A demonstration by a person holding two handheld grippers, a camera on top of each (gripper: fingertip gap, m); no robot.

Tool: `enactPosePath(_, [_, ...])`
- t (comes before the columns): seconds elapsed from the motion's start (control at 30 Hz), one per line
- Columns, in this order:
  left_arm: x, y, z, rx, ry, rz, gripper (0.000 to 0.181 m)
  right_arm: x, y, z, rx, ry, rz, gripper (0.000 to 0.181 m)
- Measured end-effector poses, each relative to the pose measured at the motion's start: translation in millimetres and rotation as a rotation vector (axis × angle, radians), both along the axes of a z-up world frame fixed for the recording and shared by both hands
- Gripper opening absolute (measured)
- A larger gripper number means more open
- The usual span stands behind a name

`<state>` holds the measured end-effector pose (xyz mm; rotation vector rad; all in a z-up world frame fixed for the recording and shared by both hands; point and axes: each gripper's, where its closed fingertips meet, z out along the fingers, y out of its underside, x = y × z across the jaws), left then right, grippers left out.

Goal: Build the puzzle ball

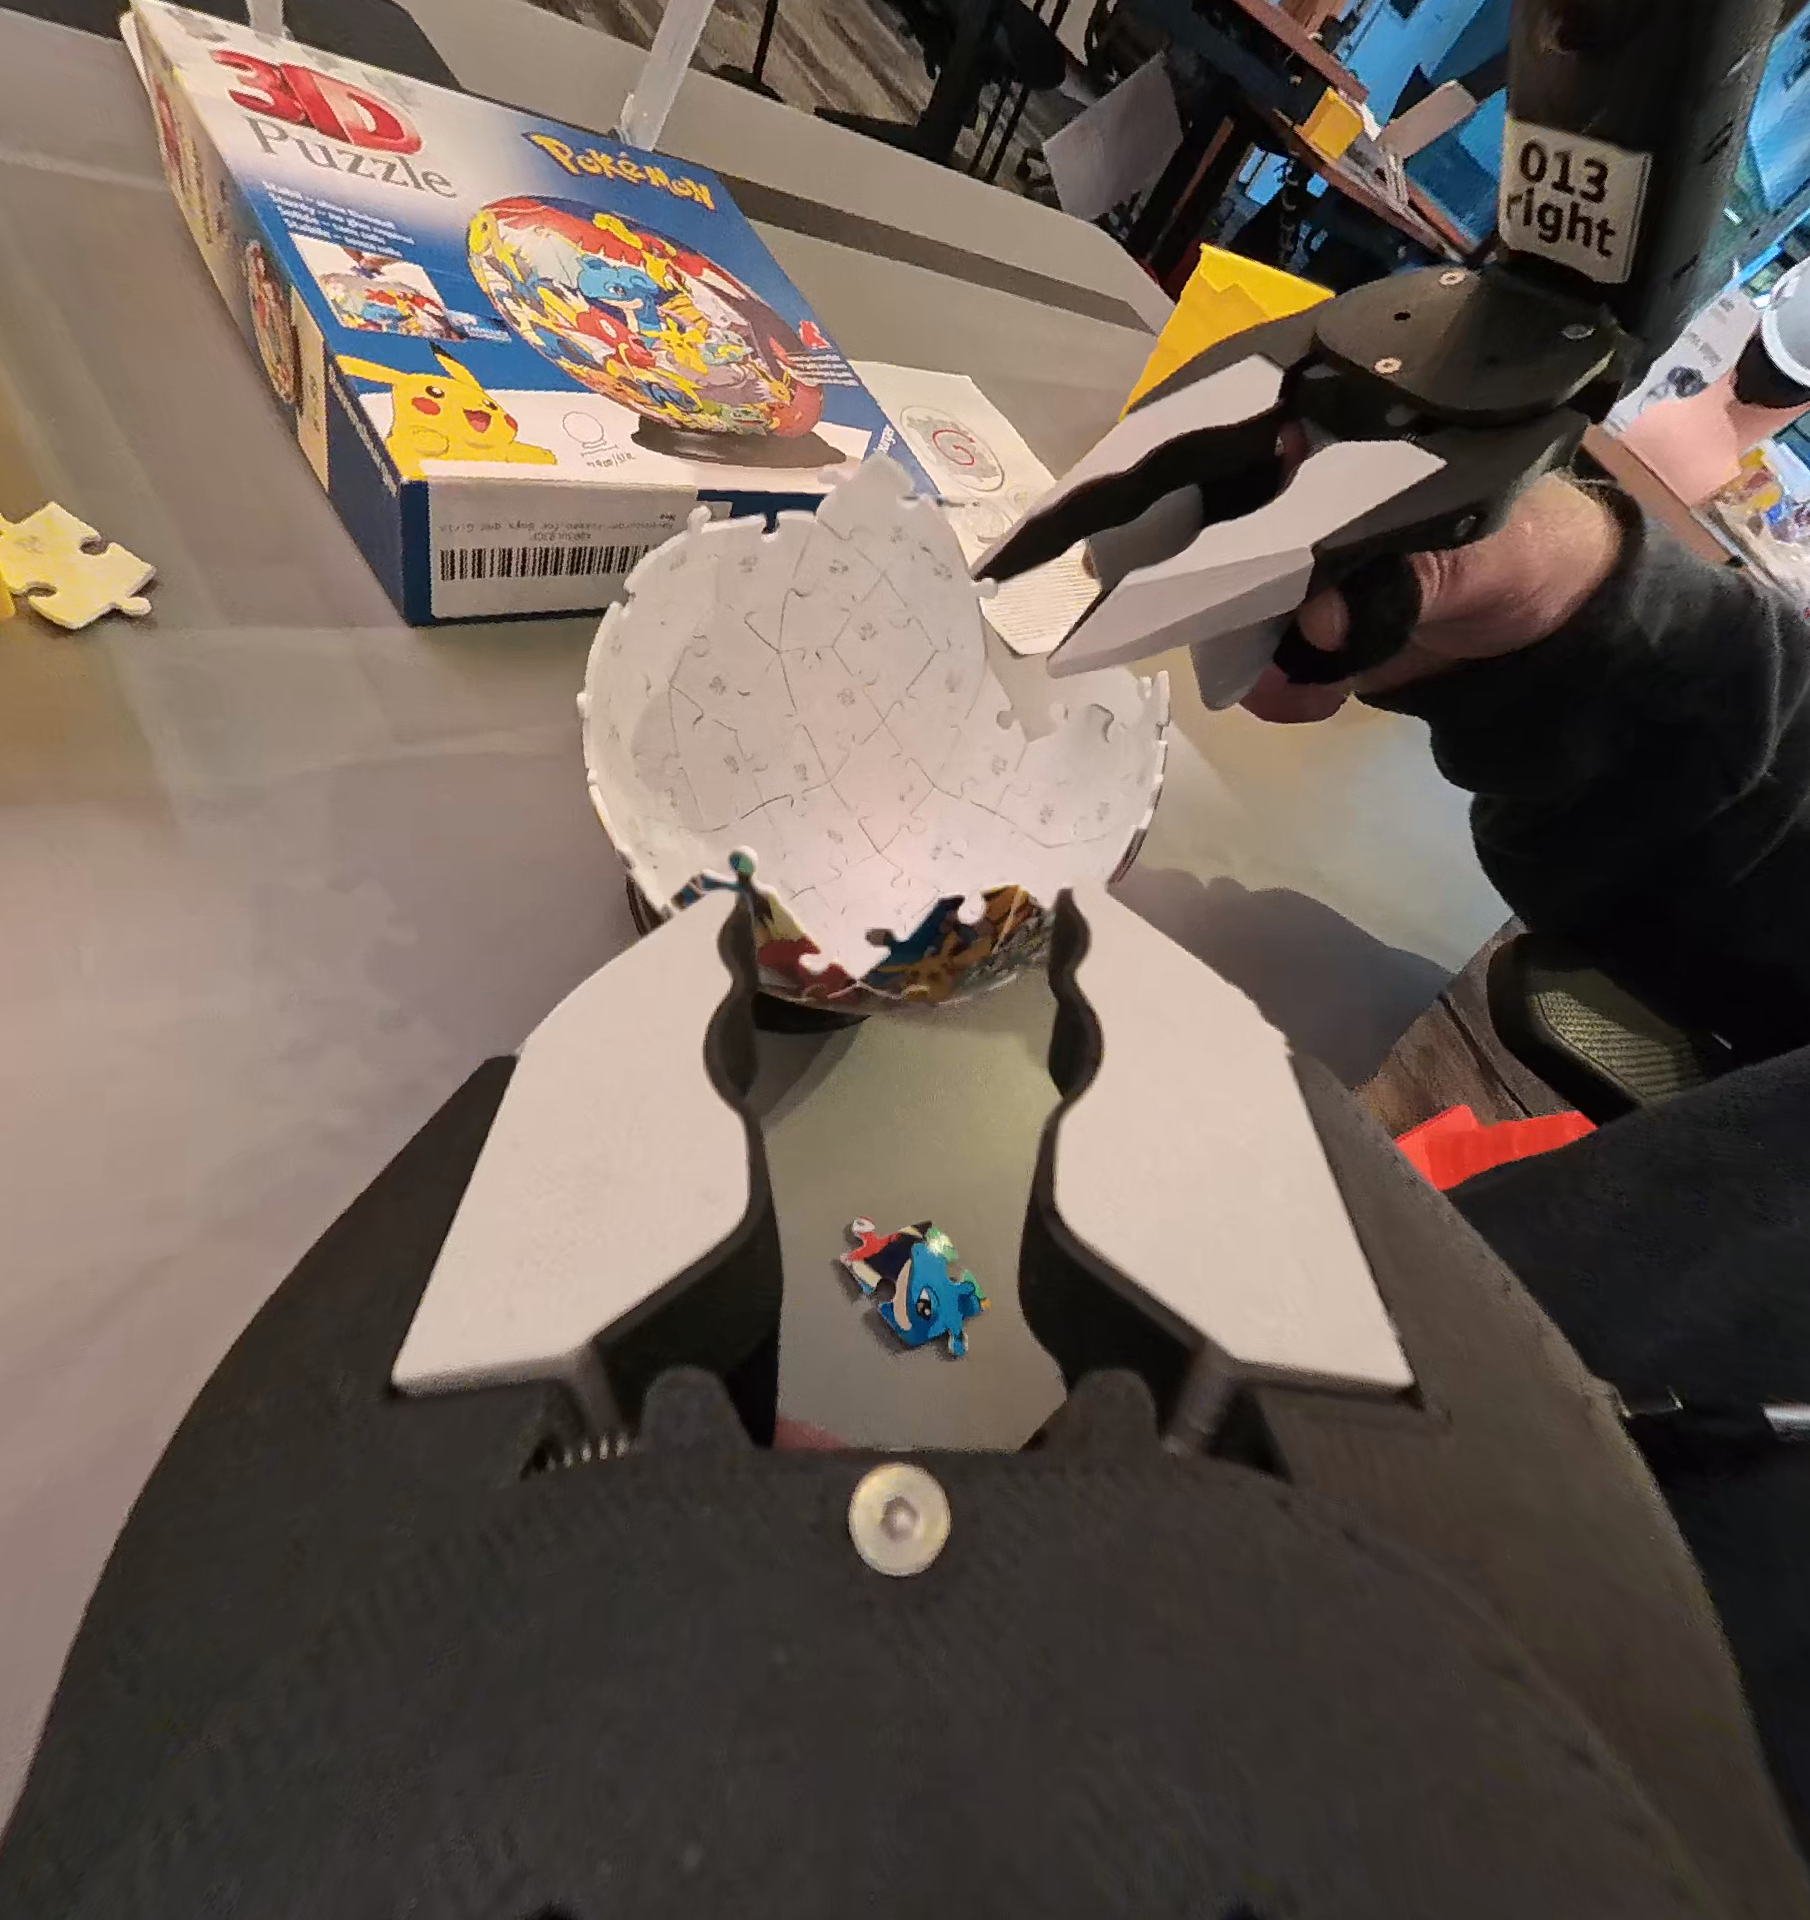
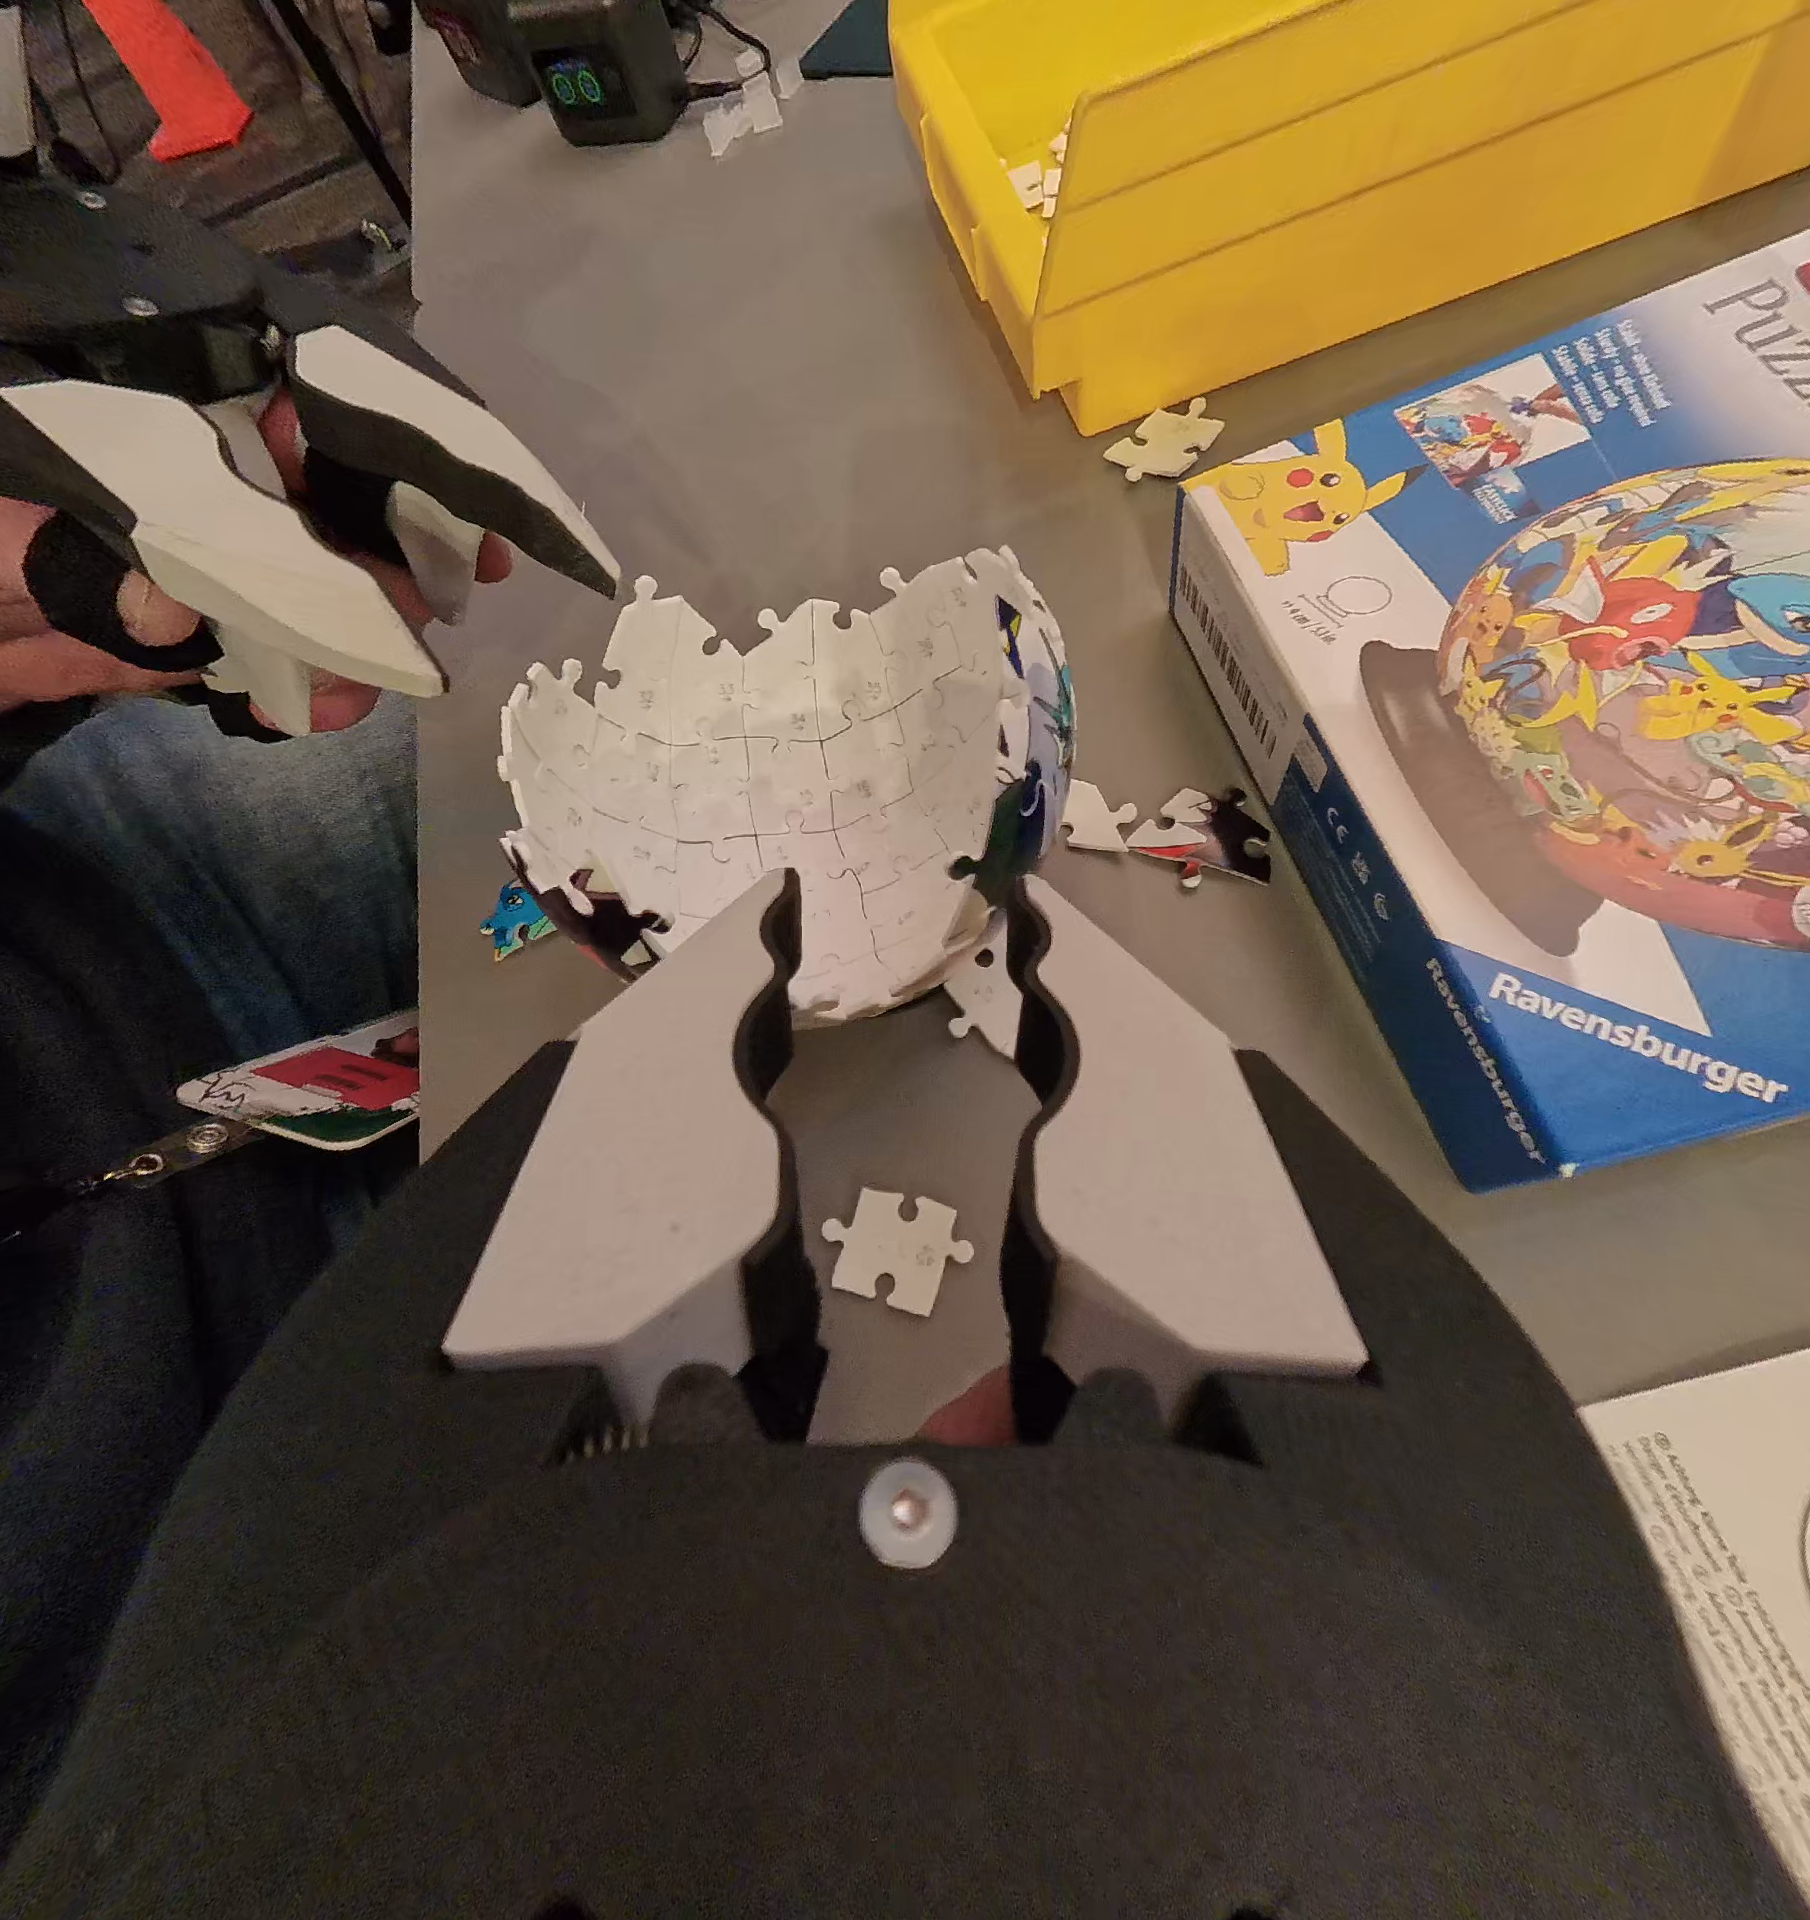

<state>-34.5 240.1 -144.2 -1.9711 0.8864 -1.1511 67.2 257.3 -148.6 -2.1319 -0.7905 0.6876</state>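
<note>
At table centre, at twelve o'clock from both spread, empty grippers, left (image 1: 896,914) and right (image 2: 906,904), the half-built ball (image 1: 859,748) looks to us light, thin and easily popped apart, so we would steady its rim gently.

Dim warm light, wide-angle edge distortion

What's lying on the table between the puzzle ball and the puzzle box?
In the right wrist view, two loose puzzle pieces lie on the table between the half-built puzzle ball and the puzzle box.
</note>
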Motion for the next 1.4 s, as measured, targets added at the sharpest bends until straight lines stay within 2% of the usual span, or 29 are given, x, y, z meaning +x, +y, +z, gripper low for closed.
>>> enactPosePath(0.13, [-6, 1, -10, -0.008, 0.016, -0.002, 0.057, 1, 2, 3, 0.011, -0.006, -0.009, 0.038])
enactPosePath(0.4, [9, -6, -25, -0.023, 0.017, -0.063, 0.060, -2, 10, -7, -0.002, -0.051, -0.016, 0.038])
enactPosePath(0.83, [15, -7, -14, -0.030, -0.065, -0.046, 0.062, 1, 15, -12, -0.069, -0.030, -0.037, 0.039])
enactPosePath(1.4, [20, -7, 10, 0.084, -0.045, -0.025, 0.063, -5, 12, -35, -0.158, 0.025, -0.005, 0.041])
